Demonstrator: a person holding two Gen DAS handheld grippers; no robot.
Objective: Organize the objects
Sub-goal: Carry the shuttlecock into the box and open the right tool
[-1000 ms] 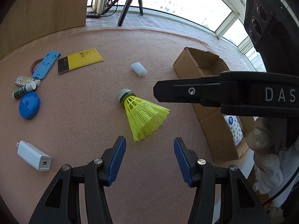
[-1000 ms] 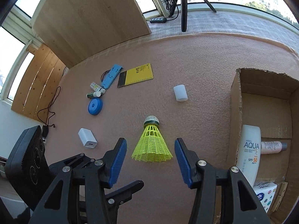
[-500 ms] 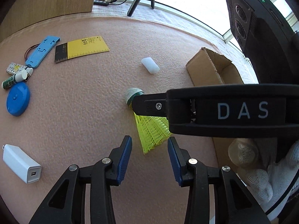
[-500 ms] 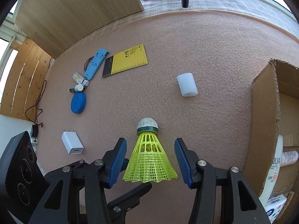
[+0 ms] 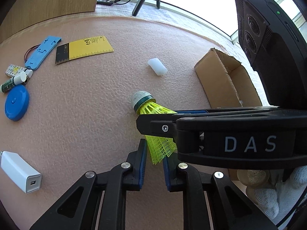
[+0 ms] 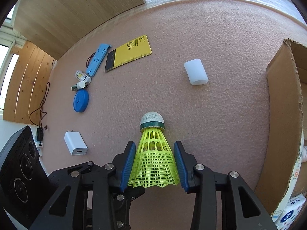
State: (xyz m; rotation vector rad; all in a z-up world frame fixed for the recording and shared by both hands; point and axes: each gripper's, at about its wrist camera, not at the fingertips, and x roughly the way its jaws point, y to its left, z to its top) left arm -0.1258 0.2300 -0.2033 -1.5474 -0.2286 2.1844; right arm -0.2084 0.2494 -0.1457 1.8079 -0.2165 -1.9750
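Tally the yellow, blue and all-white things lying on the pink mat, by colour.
Yellow: 2 (shuttlecock, ruler card)
Blue: 2 (round disc, flat plastic piece)
White: 2 (charger, cylinder)
Total: 6

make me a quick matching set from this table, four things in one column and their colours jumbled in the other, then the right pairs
Things:
1. shuttlecock skirt
2. round flat case
3. charger plug
4. open box

Colours:
a. white
b. brown cardboard
c. neon yellow
d. blue

Pairs: 1-c, 2-d, 3-a, 4-b
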